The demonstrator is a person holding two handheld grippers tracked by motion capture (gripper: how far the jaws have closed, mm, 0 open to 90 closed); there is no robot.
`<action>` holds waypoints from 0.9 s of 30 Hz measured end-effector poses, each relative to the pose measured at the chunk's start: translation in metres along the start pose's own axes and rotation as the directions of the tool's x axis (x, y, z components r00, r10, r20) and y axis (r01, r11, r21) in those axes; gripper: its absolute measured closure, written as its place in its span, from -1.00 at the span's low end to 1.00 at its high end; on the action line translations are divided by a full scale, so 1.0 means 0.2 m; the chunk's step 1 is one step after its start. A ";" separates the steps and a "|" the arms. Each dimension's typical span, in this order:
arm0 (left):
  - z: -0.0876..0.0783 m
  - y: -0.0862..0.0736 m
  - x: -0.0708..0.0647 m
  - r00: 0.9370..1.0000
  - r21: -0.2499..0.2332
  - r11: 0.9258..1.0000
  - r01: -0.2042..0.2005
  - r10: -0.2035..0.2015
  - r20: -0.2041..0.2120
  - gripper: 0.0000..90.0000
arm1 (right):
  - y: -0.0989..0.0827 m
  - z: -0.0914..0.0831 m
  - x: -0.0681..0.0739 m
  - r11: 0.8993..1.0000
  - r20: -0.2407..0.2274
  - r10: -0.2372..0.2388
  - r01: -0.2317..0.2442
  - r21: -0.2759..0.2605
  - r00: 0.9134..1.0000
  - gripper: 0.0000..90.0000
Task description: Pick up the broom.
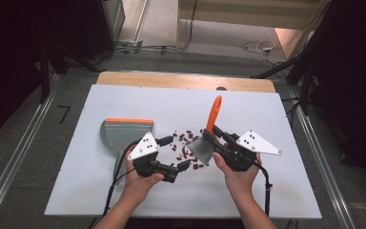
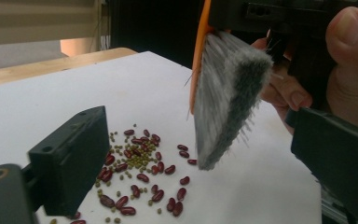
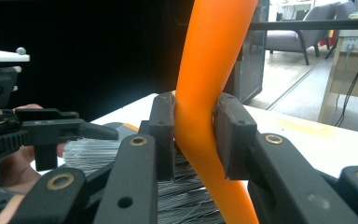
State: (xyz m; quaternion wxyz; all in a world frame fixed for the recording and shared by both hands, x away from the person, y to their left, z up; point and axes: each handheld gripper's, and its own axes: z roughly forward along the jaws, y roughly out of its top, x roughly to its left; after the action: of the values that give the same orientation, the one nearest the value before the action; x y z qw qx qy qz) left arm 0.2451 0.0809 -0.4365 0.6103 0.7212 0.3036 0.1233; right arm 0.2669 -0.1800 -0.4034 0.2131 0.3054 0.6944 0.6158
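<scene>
right hand-held gripper (image 3: 193,135) clamped on brush (image 3: 209,70) | left hand-held gripper (image 1: 177,153) apart, empty

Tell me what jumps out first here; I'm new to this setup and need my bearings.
The bright orange brush stands out mid-table, clamped by its handle in the right hand-held gripper. Beneath its grey bristles lies a scatter of red and green beans. To the left, a grey dustpan rests beyond the open left hand-held gripper.

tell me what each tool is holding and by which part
The right tool is shut on the brush, clamping its orange handle just above the bristles. The left tool is open and holds nothing.
</scene>
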 end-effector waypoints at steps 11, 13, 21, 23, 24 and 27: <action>0.07 -0.01 -0.07 0.999 0.050 0.999 0.011 -0.008 -0.054 -0.48 | -0.01 0.03 0.09 1.000 -0.022 -0.021 0.021 0.001 1.000 0.53; 0.08 -0.01 -0.08 0.998 0.052 0.999 0.010 -0.007 -0.068 -0.42 | -0.01 0.03 0.11 1.000 -0.025 -0.024 0.025 0.002 0.999 0.53; 0.10 -0.01 -0.11 0.996 0.069 0.997 0.039 -0.033 -0.085 -0.04 | -0.02 0.04 0.16 0.999 -0.034 -0.038 0.038 -0.001 0.999 0.53; 0.10 -0.02 -0.11 0.996 0.069 0.996 0.055 -0.050 -0.079 0.02 | -0.02 0.04 0.17 0.999 -0.036 -0.036 0.036 0.000 0.999 0.53; 0.10 -0.02 -0.11 0.996 0.069 0.996 0.055 -0.050 -0.079 0.07 | -0.02 0.04 0.18 0.999 -0.035 -0.040 0.039 -0.005 0.999 0.53; 0.10 -0.02 -0.10 0.996 0.070 0.996 0.062 -0.057 -0.074 0.20 | -0.01 0.04 0.19 0.999 -0.034 -0.038 0.038 -0.008 0.999 0.53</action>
State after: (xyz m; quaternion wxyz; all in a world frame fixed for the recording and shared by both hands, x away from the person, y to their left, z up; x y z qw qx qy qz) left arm 0.2392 0.0524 -0.4404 0.5760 0.7284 0.3512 0.1200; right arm 0.2451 -0.1484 -0.4046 0.2141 0.2808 0.7013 0.6192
